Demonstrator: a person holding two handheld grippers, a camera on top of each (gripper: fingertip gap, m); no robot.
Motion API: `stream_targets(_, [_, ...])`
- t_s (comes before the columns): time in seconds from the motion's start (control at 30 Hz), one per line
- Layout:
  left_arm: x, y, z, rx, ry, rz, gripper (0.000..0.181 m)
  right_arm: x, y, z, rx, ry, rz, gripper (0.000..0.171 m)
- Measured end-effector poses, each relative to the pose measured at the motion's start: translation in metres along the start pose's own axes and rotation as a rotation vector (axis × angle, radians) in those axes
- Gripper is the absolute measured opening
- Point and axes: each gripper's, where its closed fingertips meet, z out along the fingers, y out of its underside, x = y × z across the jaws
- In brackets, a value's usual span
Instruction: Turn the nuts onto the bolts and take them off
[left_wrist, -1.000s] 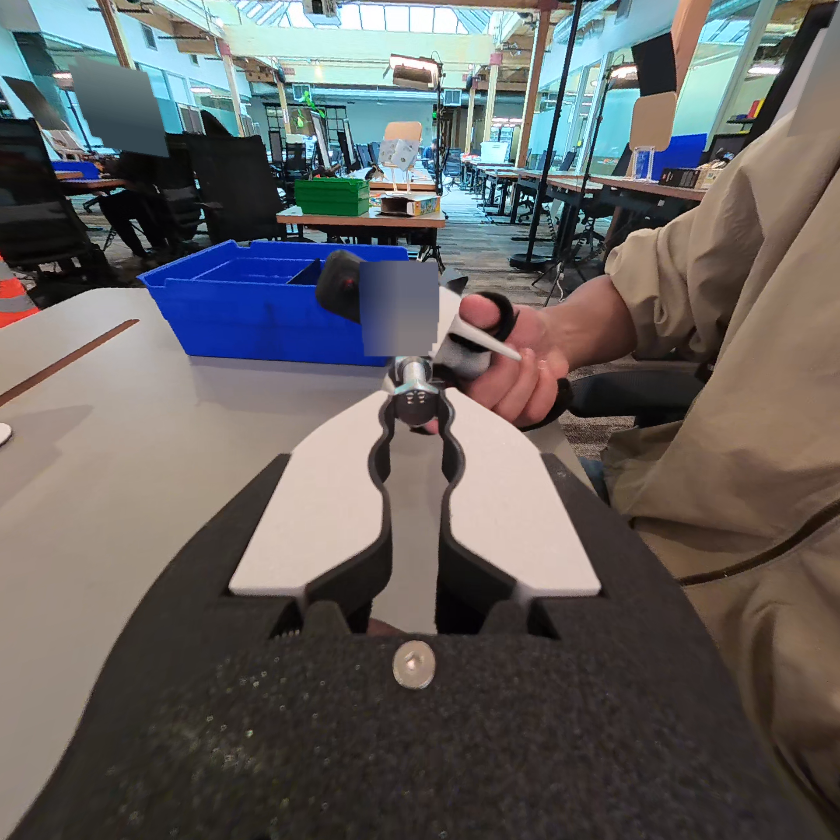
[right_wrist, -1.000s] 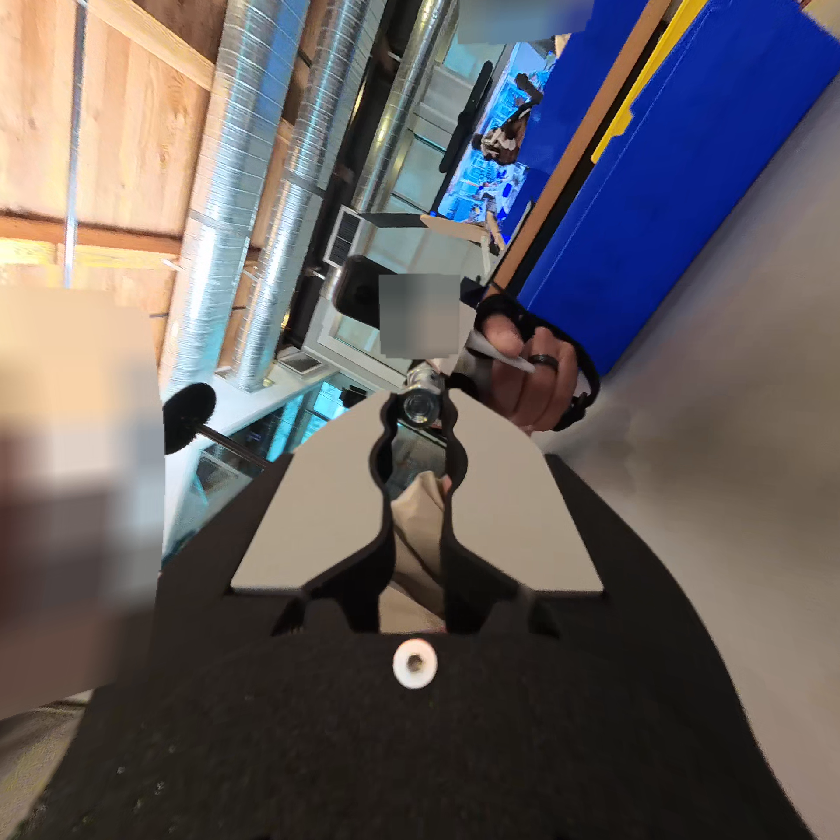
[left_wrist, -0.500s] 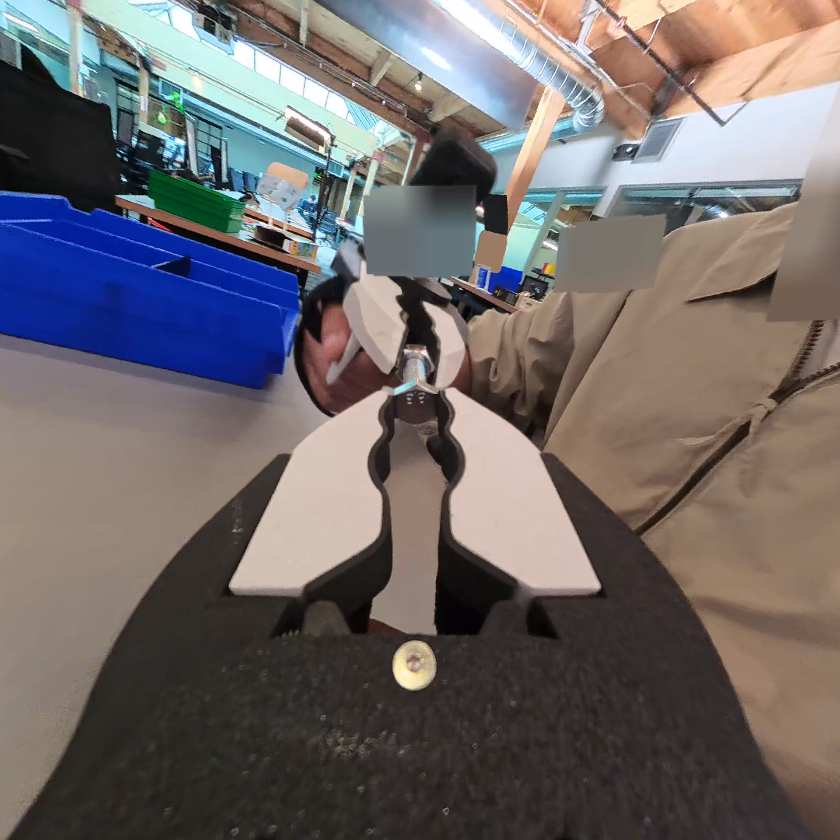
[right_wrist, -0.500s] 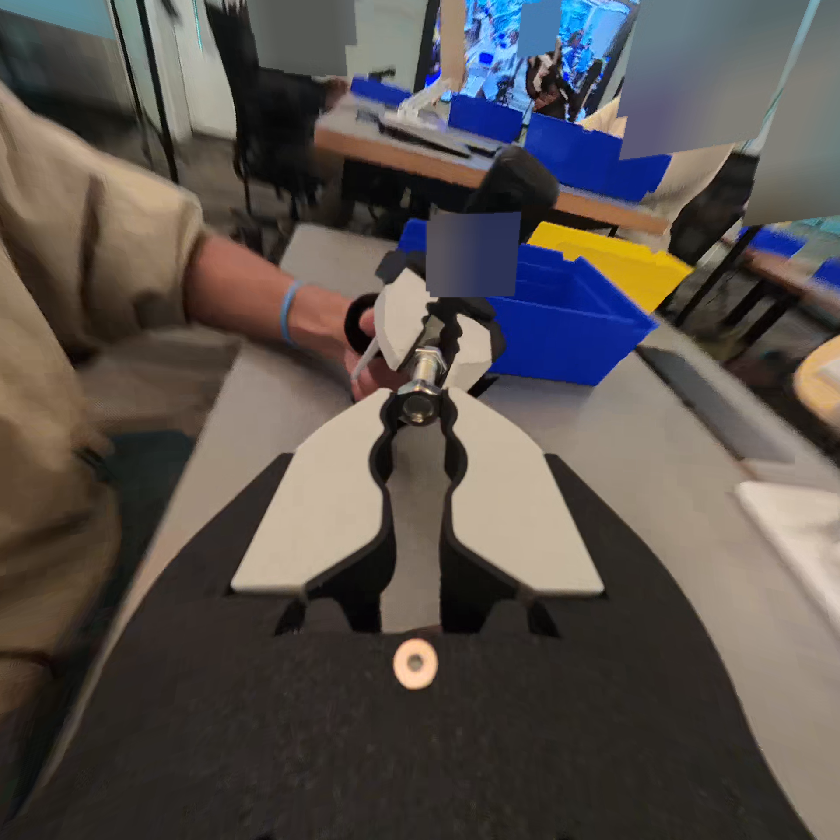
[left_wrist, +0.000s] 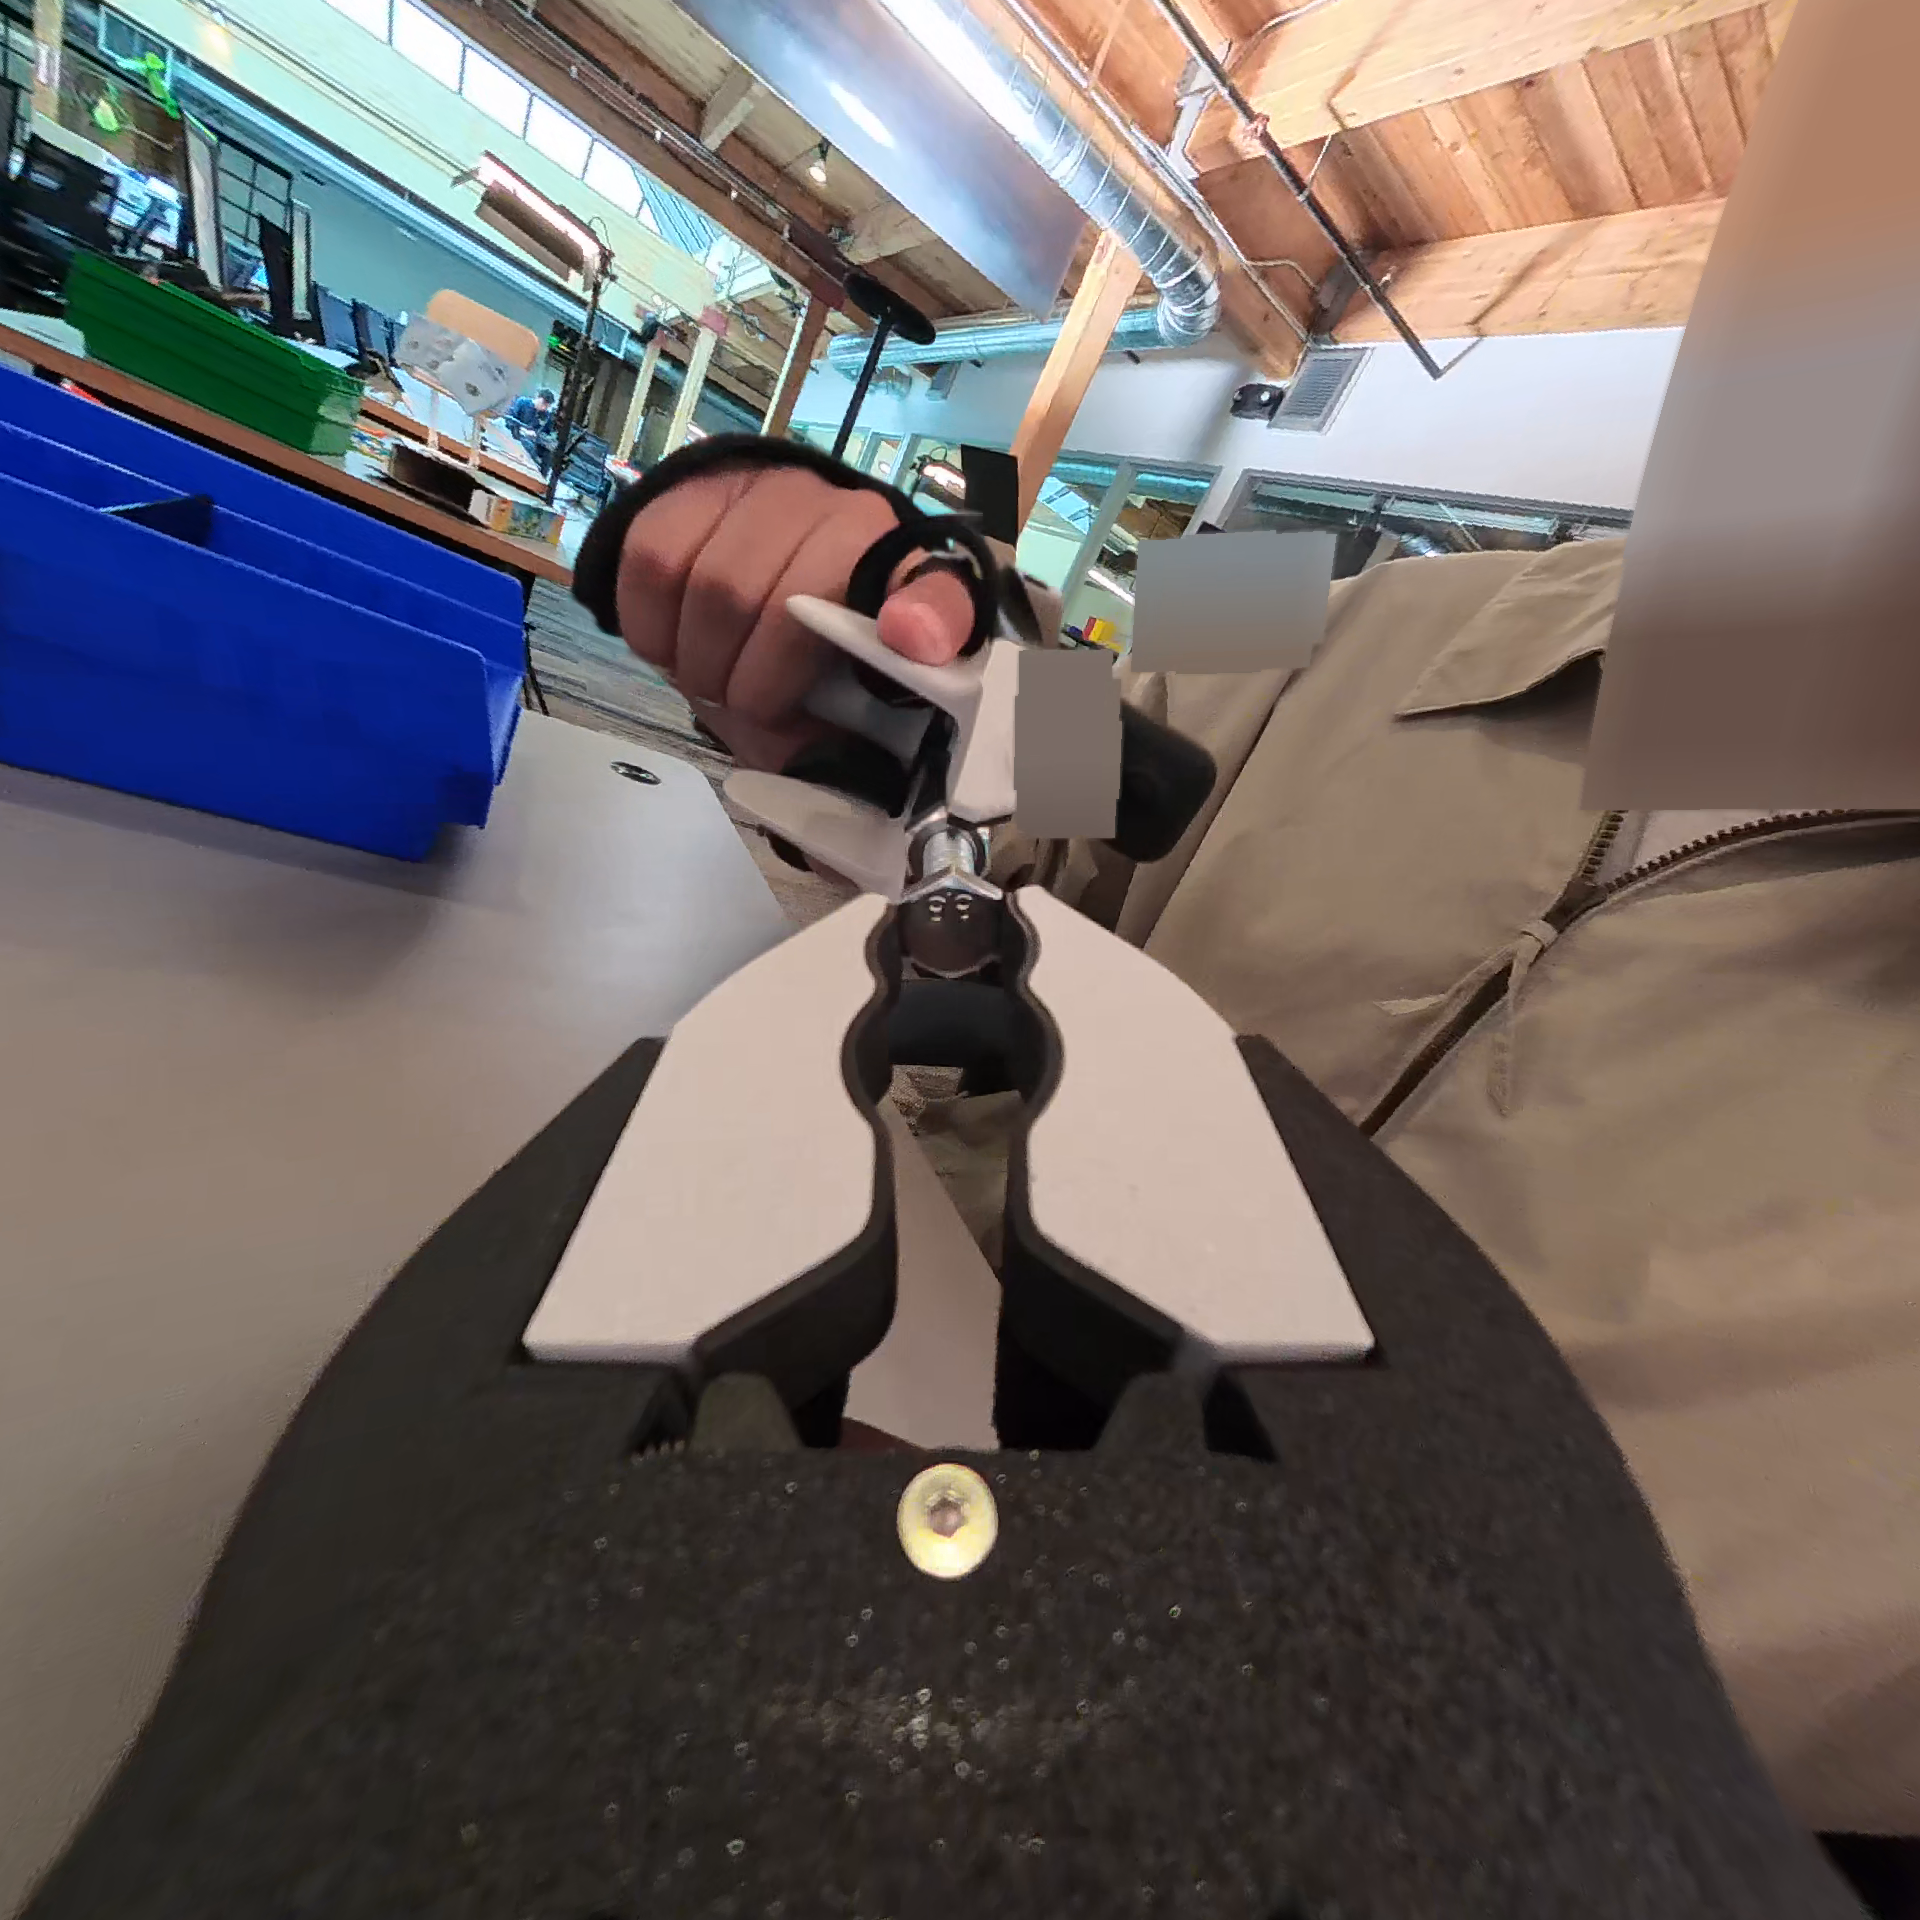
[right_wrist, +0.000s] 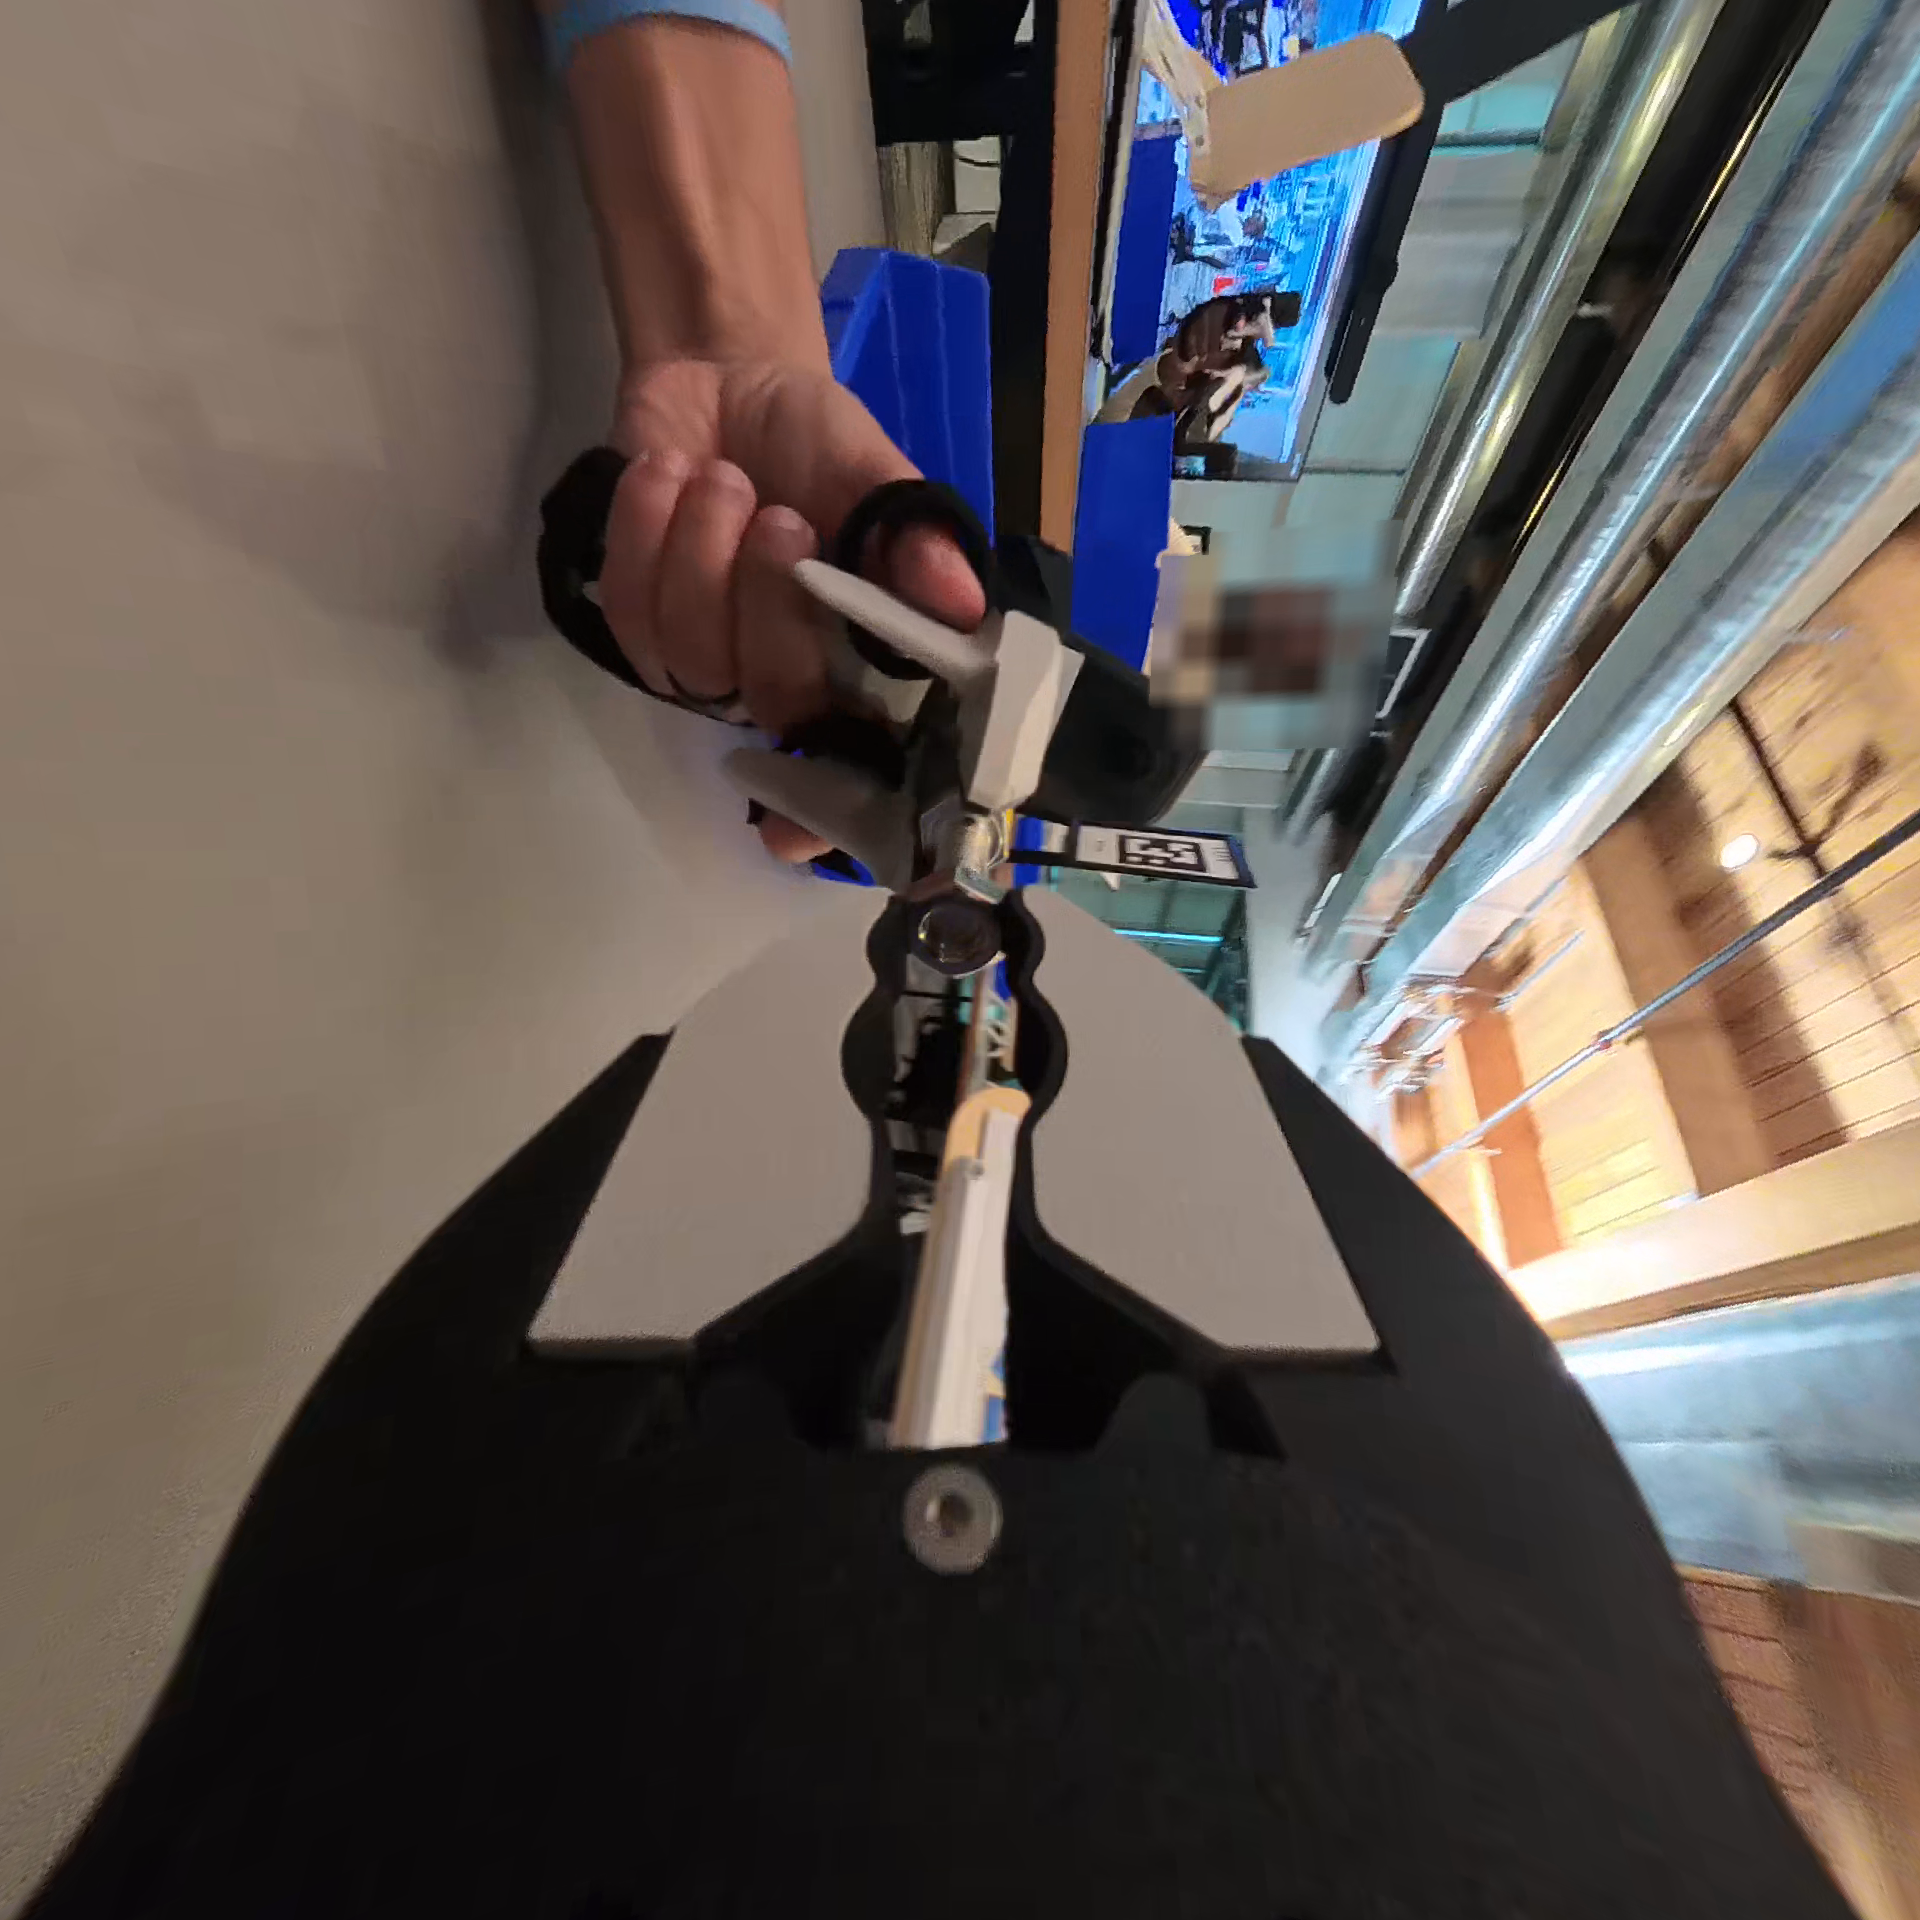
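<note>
- The left tongs (left_wrist: 951, 920) are closed on the hex head of the bolt (left_wrist: 948, 935). They hold it in the air past the tabletop (left_wrist: 312, 1039) edge, in front of the person's beige jacket (left_wrist: 1558, 1143).
- The right tongs (right_wrist: 951, 920) meet it head-on and are clamped on the nut (right_wrist: 948, 940) at the far end of the bolt. A short stretch of bare thread shows between the two pairs of tips.
- The right wrist view is rolled well over on its side, so I judge this to be mid-twist. A single moment does not show whether the nut is going on or coming off.
- To do the step well, hold the left tongs firm and motionless as the anchor, and let only the right wrist roll.
- Line both tools up along the bolt's axis. Any angle between them risks binding the thread or levering the nut out of the notch.
- Press on the nut only enough to stop the flats slipping, and allow the right tongs to travel along the thread as it turns.
- When the wrist runs out of roll, loosen the right tongs only a little, roll back, and take hold again without pulling away.
- Nothing sits beneath the bolt to catch a dropped nut. The blue bin (left_wrist: 260, 665) stands well apart on the tabletop, so it may be safer to work over the tabletop.
</note>
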Motion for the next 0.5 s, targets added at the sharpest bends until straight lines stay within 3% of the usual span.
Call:
stream_targets(0.07, [-0.004,0.001,-0.001,-0.009,-0.026,0.007,0.017,-0.002,0.003,0.001,-0.013,-0.002,-0.036,0.018])
stream_targets(0.17, [-0.001,-0.003,-0.001,0.013,-0.019,0.019,0.017,0.002,0.001,0.002,0.034,0.006,0.196,0.02])
stream_targets(0.23, [-0.002,-0.005,-0.003,0.015,-0.04,0.041,0.017,0.01,-0.002,0.0,0.089,0.025,0.384,0.034])
stream_targets(0.3, [-0.002,-0.01,-0.006,0.04,-0.052,0.055,0.017,0.014,-0.003,-0.001,0.141,0.007,0.622,0.049])
stream_targets(0.37, [-0.004,-0.013,-0.009,0.047,-0.084,0.079,0.017,0.018,-0.001,-0.003,0.2,0.005,0.863,0.054])
stream_targets(0.5, [-0.015,-0.016,-0.014,0.007,-0.251,0.228,0.017,0.02,0.01,-0.005,0.402,-0.042,1.626,0.055])
